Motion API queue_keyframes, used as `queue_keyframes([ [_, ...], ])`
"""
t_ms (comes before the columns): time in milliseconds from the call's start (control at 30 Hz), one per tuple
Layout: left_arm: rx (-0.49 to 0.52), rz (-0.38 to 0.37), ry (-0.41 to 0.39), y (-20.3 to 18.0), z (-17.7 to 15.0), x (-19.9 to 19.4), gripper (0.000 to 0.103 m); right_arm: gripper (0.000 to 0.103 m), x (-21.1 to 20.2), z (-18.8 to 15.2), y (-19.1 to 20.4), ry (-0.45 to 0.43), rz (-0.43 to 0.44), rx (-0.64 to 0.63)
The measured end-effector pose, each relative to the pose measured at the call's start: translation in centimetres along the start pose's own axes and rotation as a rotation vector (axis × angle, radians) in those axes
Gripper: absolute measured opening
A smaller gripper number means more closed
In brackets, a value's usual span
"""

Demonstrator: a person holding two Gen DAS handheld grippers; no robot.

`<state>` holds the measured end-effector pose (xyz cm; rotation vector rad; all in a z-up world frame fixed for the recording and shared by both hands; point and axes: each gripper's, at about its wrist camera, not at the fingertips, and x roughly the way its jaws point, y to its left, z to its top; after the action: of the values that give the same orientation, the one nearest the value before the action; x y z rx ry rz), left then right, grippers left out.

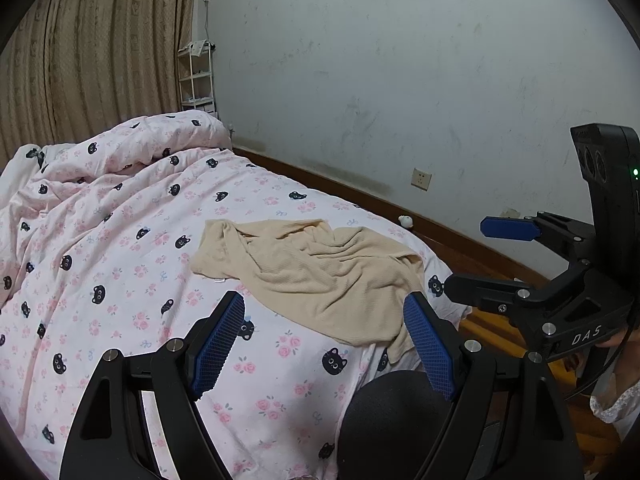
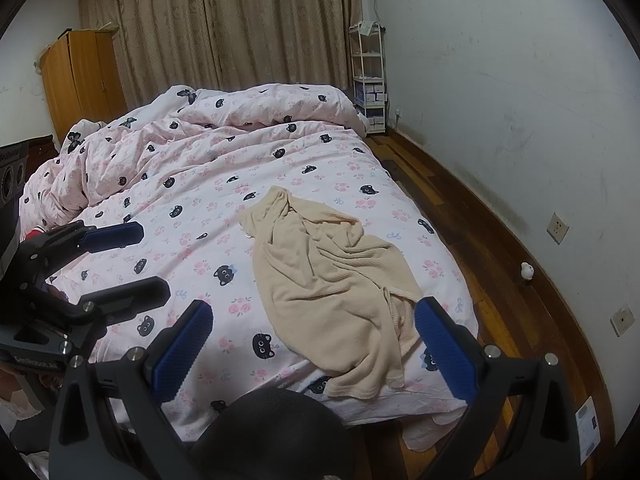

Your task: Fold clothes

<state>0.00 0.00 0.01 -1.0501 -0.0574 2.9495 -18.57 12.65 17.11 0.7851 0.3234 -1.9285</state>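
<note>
1. A wooden wardrobe (image 2: 82, 76) stands far left of the bed (image 2: 208, 184), against the back wall beside the brown curtain (image 2: 224, 24).
2. A bunched pink duvet (image 2: 168, 140), printed with black cats and roses like the sheet, is heaped at the bed's far end.
3. The left gripper (image 1: 324, 344) hovers above the bed's near edge with its blue-padded fingers (image 1: 218, 344) spread wide and nothing between them; in the right wrist view it shows at the left, over the bed's left side.
4. The beige ribbed garment (image 2: 328, 280) lies crumpled on the bed's near right part, one end draped toward the near edge, touched by neither gripper.
5. The right gripper (image 2: 312, 352) is held above the bed's near edge, jaws wide apart and empty, the garment seen between them.
6. A white shelf rack (image 2: 368, 76) stands in the corner beyond the bed's far right end.
7. A small white figurine (image 2: 526, 270) sits on the wooden floor right of the bed, by the scuffed wall (image 2: 500, 100) with its socket (image 2: 557, 227).
</note>
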Motion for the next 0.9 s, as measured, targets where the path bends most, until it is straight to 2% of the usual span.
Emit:
queue_keyframes([
  [300, 0.005, 0.004, -0.015, -0.2, -0.2, 0.0, 0.078, 0.103, 0.1, 0.4, -0.3, 0.004, 0.004, 0.003],
  [900, 0.000, 0.010, 0.012, 0.1, 0.4, 1.1, 0.078, 0.103, 0.5, 0.2, -0.5, 0.006, 0.006, 0.005],
])
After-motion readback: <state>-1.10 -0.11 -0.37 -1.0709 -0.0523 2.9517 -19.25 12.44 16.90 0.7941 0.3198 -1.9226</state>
